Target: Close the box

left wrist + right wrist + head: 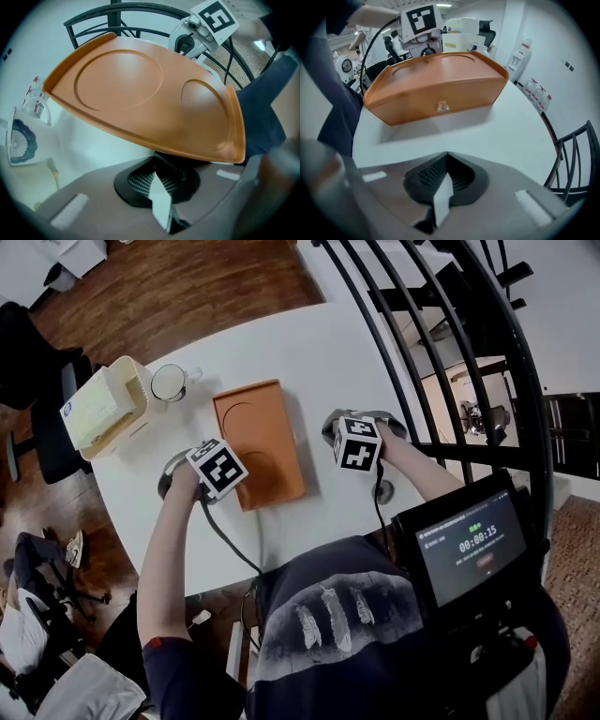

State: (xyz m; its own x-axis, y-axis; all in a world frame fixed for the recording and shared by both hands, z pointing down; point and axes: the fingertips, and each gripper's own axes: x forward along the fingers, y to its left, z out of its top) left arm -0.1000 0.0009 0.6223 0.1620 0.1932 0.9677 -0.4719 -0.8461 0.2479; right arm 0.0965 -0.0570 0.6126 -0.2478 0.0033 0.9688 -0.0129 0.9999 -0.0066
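Observation:
An orange box (258,442) with two round dents in its lid lies on the white table (309,343). Its lid looks down in the right gripper view, where the box (436,89) shows a small clear knob (443,107) on its front wall. My left gripper (225,470) is at the box's left side, shut; in its own view the left gripper (161,161) has its tips right at the lid's overhanging edge (140,93), partly hidden by it. My right gripper (347,439) stays right of the box, shut and empty, the right gripper (446,157) a short way off the knob side.
A cream container (103,409) with a paper on it and a glass mug (169,382) stand at the table's far left corner. Black curved metal bars (450,334) rise beside the table's right edge. A tablet screen (469,545) is at my chest.

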